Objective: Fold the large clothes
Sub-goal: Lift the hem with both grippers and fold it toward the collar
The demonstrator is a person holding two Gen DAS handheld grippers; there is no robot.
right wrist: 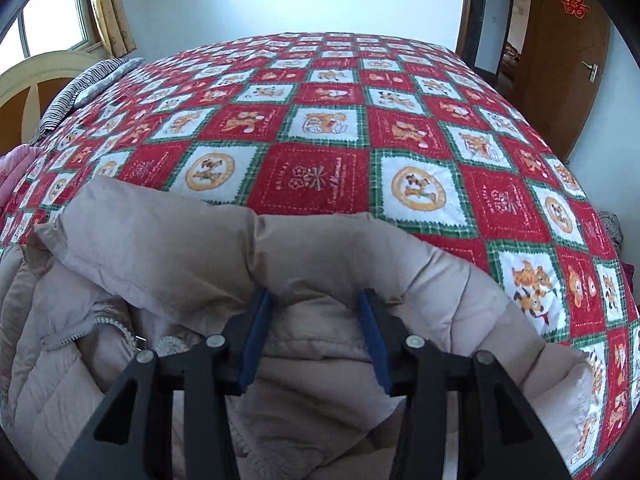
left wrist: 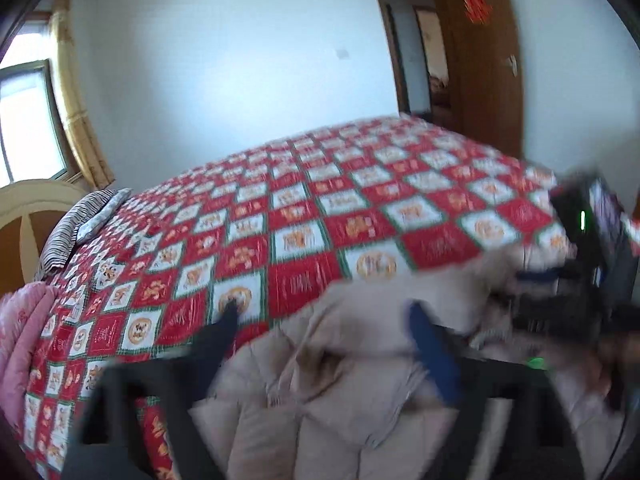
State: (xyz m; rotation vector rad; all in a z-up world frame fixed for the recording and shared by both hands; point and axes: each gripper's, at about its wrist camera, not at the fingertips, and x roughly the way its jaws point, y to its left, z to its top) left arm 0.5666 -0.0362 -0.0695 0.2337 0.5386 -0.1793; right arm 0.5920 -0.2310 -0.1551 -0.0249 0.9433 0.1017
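A beige quilted puffer jacket [right wrist: 200, 248] lies bunched at the near edge of the bed; it also shows in the blurred left wrist view [left wrist: 320, 380]. My right gripper [right wrist: 316, 300] is open, its blue pads on either side of a padded fold of the jacket, not closed on it. A zipper [right wrist: 112, 324] shows at the left. My left gripper [left wrist: 324, 316] is open, its fingers spread wide above the jacket, and it holds nothing. The right gripper's body [left wrist: 592, 248] shows at the right of the left wrist view.
The bed has a red, white and green patchwork quilt [right wrist: 320, 120]. A striped pillow [right wrist: 80, 84] and a headboard [right wrist: 36, 80] are at the far left, with pink bedding [left wrist: 24, 332] beside them. A wooden door [right wrist: 560, 60] stands open at the right. A window [right wrist: 48, 28] is at the left.
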